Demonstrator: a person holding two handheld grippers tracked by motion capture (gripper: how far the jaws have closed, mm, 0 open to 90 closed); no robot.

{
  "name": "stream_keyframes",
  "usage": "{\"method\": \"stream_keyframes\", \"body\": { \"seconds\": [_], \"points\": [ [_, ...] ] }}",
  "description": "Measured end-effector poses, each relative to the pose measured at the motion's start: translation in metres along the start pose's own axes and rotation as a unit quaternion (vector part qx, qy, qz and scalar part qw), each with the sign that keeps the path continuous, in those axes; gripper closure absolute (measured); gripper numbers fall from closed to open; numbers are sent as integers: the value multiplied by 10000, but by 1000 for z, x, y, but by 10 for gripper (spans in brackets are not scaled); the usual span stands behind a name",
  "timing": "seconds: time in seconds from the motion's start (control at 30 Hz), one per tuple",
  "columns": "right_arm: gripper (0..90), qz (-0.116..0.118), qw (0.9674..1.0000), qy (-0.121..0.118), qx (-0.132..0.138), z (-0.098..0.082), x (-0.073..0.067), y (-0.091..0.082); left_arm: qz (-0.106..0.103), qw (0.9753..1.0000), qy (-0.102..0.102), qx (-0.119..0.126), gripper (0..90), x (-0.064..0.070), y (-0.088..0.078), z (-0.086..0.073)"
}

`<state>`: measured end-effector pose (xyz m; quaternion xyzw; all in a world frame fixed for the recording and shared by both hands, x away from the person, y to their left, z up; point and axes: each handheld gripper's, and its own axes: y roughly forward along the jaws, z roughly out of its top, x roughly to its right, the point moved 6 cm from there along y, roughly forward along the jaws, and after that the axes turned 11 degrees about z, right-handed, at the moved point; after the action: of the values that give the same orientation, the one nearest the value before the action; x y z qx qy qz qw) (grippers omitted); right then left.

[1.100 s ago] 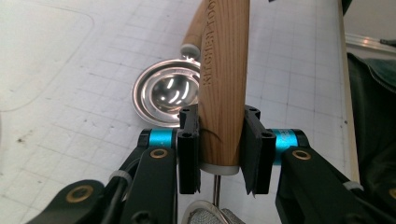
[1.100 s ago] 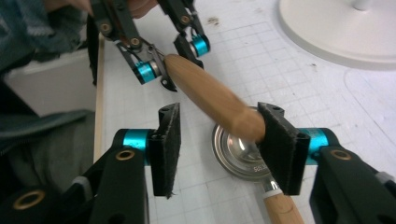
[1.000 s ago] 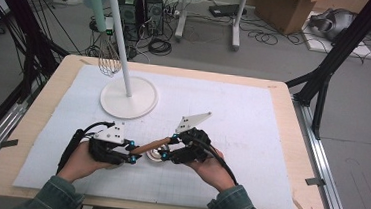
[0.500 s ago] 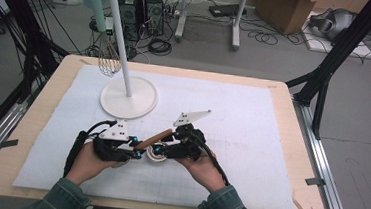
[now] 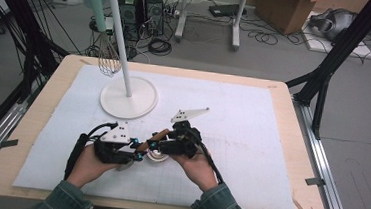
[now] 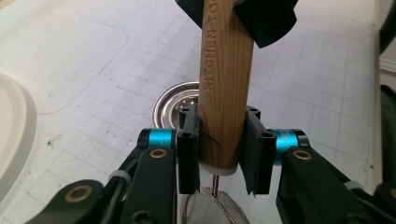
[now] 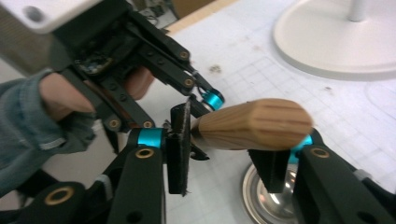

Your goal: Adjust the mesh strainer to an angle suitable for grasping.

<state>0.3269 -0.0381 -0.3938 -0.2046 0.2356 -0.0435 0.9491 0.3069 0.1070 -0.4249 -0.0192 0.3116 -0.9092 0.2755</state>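
Between both grippers' fingers (image 6: pixel 187 154), wooden handle (image 6: pixel 225 88)

The handle (image 6: pixel 224 88) is pale, matt wood with clear grain and letters pressed into it, ending in fine wire mesh (image 6: pixel 212 210). Beneath it a small bowl (image 6: pixel 173 105) shines as polished metal. The tongs (image 6: pixel 219 154) are matt black plastic with glossy blue metal collars. A white gridded mat (image 5: pixel 252 120), slightly soiled, covers the light wooden counter (image 5: pixel 293 118). The stand's base (image 5: pixel 129 97) looks smooth, matt white.
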Motion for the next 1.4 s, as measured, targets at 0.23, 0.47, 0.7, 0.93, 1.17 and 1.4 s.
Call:
{"method": "stream_keyframes", "body": {
  "seconds": [0.23, 0.47, 0.7, 0.93, 1.17, 1.4],
  "points": [
    [666, 357, 9986, -381, -117, 4, -9, 1, -423, 9989, -173, 87, 621, -2, -8, -2],
    [667, 505, 9946, -825, -369, 10, -16, 2, -923, 9953, -203, 209, 566, -3, -15, 0],
    [667, 691, 9875, -1307, -540, 19, -26, 7, -1265, 9911, -347, 240, 618, -6, -15, 0],
    [637, 533, 9897, -1268, -401, 24, -27, 9, -993, 9940, -304, 342, 683, -4, -18, 3],
    [579, 8, 9959, -907, -29, 27, -25, 7, -220, 9965, -572, 564, 687, -7, -17, 10],
    [592, -262, 9974, -600, 308, 30, -22, 11, 397, 9954, -688, 533, 687, -7, -17, 14]
  ]
}}
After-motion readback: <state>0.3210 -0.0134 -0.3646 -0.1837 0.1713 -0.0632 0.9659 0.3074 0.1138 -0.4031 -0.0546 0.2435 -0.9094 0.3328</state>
